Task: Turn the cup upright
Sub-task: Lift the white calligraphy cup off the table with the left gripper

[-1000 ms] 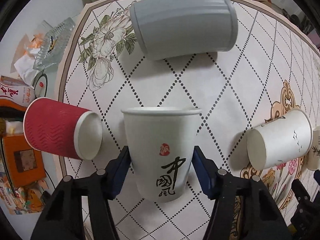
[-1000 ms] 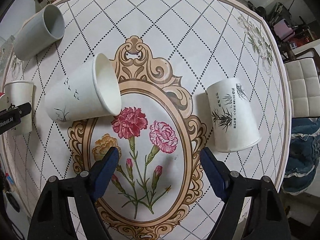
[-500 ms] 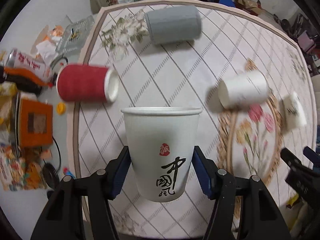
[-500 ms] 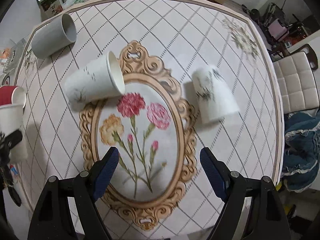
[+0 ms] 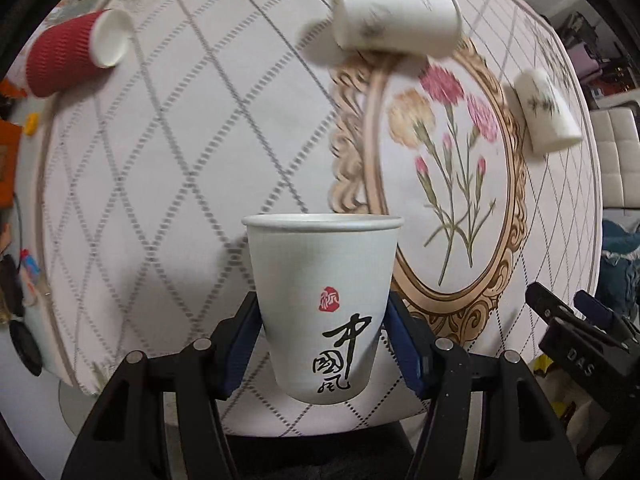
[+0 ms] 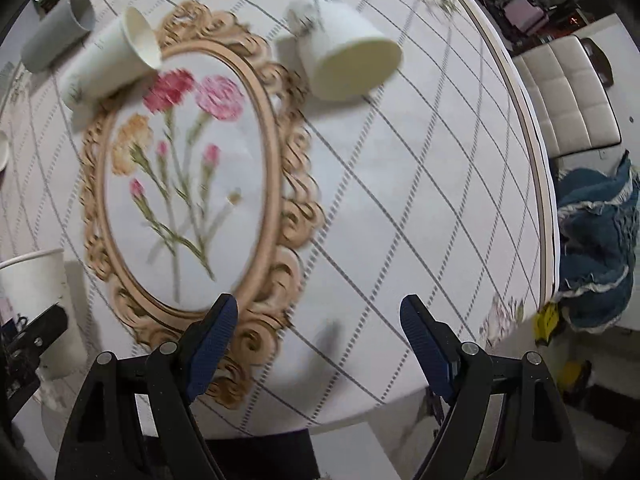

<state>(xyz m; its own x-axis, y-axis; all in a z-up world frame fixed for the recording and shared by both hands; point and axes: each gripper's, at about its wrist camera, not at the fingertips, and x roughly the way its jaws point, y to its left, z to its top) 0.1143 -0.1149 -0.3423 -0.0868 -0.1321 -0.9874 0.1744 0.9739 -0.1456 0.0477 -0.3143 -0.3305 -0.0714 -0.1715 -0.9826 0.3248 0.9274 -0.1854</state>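
Note:
My left gripper (image 5: pixel 322 340) is shut on a white paper cup with black calligraphy (image 5: pixel 324 300), held upright above the near edge of the table; the cup also shows at the left of the right wrist view (image 6: pixel 36 300). My right gripper (image 6: pixel 318 344) is open and empty over the table's near right part. A white cup with birds (image 5: pixel 394 16) (image 6: pixel 108 60), a white cup with bamboo (image 5: pixel 546 110) (image 6: pixel 344 64), a red ribbed cup (image 5: pixel 72 52) and a grey cup (image 6: pixel 56 36) all lie on their sides.
The round table (image 6: pixel 420 200) has a patterned cloth with an oval flower medallion (image 6: pixel 188 184). A white chair (image 6: pixel 568 100) and blue fabric (image 6: pixel 596 252) stand past the right edge. Clutter (image 5: pixel 16 160) lies past the left edge.
Both grippers have pulled back toward the near table edge and risen. My left gripper has carried the calligraphy cup along, still upright. The views have swung right and are blurred by motion.

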